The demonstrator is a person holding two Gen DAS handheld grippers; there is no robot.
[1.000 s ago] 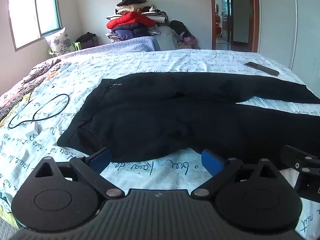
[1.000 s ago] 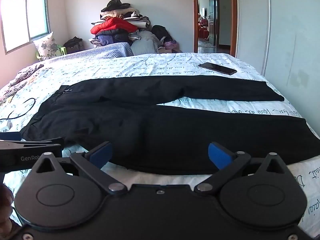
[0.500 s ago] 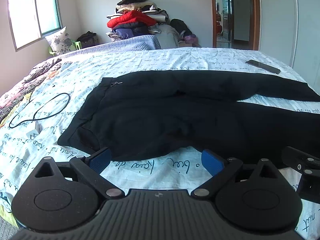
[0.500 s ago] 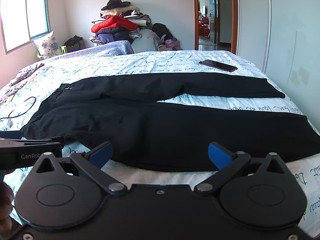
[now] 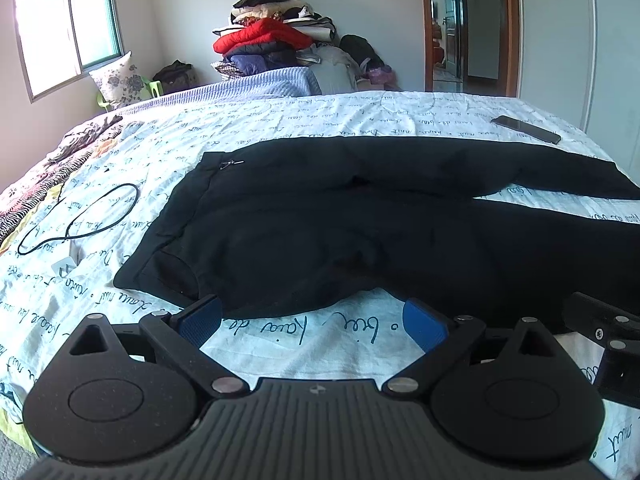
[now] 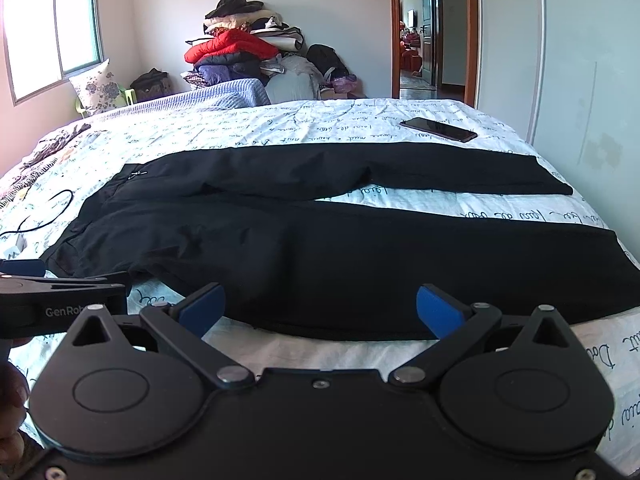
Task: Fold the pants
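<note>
Black pants (image 5: 360,220) lie flat on the bed, waistband to the left, two legs spread apart to the right; they also show in the right wrist view (image 6: 320,240). My left gripper (image 5: 312,322) is open and empty, just short of the near edge of the seat area. My right gripper (image 6: 320,306) is open and empty, at the near edge of the near leg. The right gripper's side shows at the left view's right edge (image 5: 608,340); the left gripper shows at the right view's left edge (image 6: 60,296).
The bed has a white sheet with script print (image 5: 280,120). A black phone (image 6: 438,129) lies beyond the far leg. A black cable with a white plug (image 5: 80,216) lies left of the waistband. Piled clothes (image 5: 272,44), a window and a doorway stand behind.
Both views have tilted slightly so the pants and bed sit a little lower in frame. Both grippers stay open and nothing on the bed has moved.
</note>
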